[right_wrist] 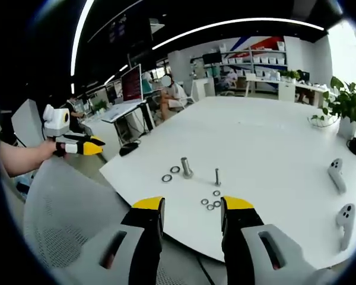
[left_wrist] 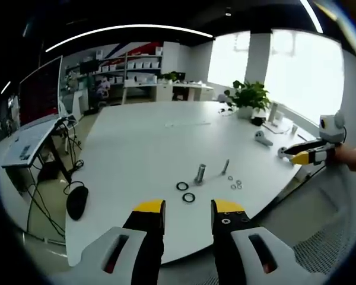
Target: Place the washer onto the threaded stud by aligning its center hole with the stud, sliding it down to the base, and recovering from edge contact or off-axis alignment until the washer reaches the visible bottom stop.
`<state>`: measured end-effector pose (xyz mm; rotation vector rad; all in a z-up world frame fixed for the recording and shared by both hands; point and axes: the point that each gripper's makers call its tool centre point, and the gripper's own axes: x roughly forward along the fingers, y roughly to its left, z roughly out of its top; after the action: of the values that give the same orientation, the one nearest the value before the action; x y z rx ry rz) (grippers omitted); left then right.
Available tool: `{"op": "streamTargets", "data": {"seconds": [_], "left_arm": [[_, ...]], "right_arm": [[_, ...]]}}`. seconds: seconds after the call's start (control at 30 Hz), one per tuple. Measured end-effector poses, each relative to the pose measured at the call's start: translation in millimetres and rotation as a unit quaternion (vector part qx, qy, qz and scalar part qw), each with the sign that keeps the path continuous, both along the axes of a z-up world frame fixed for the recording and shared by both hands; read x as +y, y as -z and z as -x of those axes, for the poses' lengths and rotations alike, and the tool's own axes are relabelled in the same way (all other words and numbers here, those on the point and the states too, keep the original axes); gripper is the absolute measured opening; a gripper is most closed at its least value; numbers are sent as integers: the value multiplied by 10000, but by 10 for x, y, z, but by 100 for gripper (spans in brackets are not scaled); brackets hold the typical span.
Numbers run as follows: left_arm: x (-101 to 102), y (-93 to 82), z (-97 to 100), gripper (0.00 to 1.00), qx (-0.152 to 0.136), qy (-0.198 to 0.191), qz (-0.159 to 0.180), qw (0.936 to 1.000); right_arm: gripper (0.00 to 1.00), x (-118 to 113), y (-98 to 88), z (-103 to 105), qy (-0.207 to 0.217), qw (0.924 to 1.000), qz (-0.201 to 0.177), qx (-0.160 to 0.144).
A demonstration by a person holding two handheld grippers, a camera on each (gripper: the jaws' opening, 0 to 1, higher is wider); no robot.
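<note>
On the white table [left_wrist: 142, 148] a thin threaded stud [left_wrist: 225, 166] stands upright beside a thicker bolt [left_wrist: 200, 173]. Two dark large washers [left_wrist: 185, 191] lie in front of the bolt, and several small washers [left_wrist: 235, 184] lie by the stud. My left gripper [left_wrist: 188, 208] hovers open and empty off the table's near edge. In the right gripper view the stud [right_wrist: 217, 176], bolt [right_wrist: 186, 167], large washers [right_wrist: 171, 173] and small washers [right_wrist: 210, 203] lie just ahead of my right gripper [right_wrist: 193, 205], also open and empty. Each gripper appears in the other's view: right gripper [left_wrist: 311, 155], left gripper [right_wrist: 77, 145].
Two white handheld controllers [right_wrist: 338, 178] lie at the table's right. A potted plant [left_wrist: 248, 95] stands at the far edge. A black mouse-like object [left_wrist: 77, 202] sits near the left corner. A grey mesh chair back [right_wrist: 65, 225] is close below the right gripper. Desks with monitors [left_wrist: 38, 95] stand beyond.
</note>
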<state>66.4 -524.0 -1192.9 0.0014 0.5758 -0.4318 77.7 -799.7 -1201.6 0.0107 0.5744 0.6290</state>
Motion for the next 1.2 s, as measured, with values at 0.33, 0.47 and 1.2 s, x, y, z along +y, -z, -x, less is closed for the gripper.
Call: {"op": "streamTargets", "data": {"seconds": [0.33, 0.47, 1.2], "left_arm": [[12, 28, 7, 29, 47, -4, -31, 10000], [-22, 48, 22, 29, 90, 100, -92, 9999], [13, 54, 12, 29, 116, 2, -81, 9999]], "right_arm": [[40, 2, -7, 0, 5, 10000, -45, 2], [40, 17, 4, 11, -53, 10000, 1, 10], [39, 18, 9, 12, -38, 10000, -4, 32]]}}
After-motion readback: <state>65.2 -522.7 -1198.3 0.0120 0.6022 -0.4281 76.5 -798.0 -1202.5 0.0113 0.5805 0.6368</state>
